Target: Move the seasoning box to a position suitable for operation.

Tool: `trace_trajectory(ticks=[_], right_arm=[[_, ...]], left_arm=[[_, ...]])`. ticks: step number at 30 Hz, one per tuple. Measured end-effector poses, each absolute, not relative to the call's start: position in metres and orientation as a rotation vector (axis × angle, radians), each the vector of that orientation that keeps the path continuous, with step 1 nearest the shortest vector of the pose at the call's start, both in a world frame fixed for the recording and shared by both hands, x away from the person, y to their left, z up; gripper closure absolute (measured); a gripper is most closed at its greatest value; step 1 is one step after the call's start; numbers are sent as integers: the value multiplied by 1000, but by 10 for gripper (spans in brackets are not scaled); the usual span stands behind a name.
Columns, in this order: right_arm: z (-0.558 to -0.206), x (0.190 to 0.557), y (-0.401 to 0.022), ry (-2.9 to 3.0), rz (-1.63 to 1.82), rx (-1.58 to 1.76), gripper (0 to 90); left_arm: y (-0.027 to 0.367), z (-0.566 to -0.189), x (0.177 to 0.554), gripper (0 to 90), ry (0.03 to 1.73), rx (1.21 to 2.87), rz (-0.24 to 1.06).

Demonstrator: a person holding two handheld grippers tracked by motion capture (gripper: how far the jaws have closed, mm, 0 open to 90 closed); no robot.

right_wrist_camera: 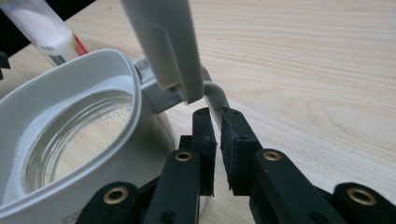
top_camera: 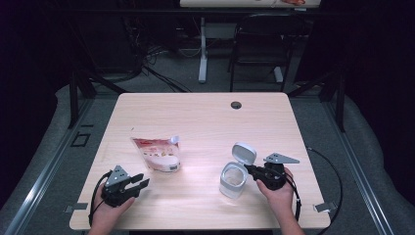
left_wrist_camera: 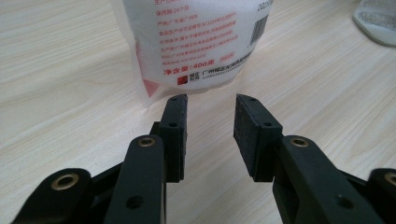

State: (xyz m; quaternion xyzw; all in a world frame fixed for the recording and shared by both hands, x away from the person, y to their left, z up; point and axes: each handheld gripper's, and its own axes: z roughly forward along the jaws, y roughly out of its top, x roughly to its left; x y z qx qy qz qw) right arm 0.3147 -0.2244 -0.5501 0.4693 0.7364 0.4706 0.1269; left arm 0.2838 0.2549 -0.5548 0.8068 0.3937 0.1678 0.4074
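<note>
A clear jar [top_camera: 232, 180] with a white rim [right_wrist_camera: 70, 93] stands on the table's right, its hinged white lid [top_camera: 243, 153] [right_wrist_camera: 163, 42] tipped up open. My right gripper [top_camera: 249, 170] [right_wrist_camera: 217, 116] comes in from the jar's right, and its pads are shut on the thin white handle [right_wrist_camera: 215, 95] below the hinge. A white and red pouch [top_camera: 159, 152] [left_wrist_camera: 201, 42] lies left of centre. My left gripper [top_camera: 141, 180] [left_wrist_camera: 211, 105] rests just short of the pouch's bottom edge, open, with nothing between the pads.
The wooden table [top_camera: 205, 122] has a cable hole [top_camera: 236, 105] near its far edge. Beyond it stand a black chair [top_camera: 259, 44] and a white desk leg [top_camera: 202, 49]. Part of the jar [left_wrist_camera: 378, 18] shows at the top right of the left gripper view.
</note>
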Motion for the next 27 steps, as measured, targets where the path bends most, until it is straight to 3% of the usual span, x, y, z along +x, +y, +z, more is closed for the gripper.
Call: trace_trajectory(ticks=[27], right_arm=[[-552,315,-217,2168,1372,1346,848]], left_arm=[[255,-555,285,652,988,2041,421]])
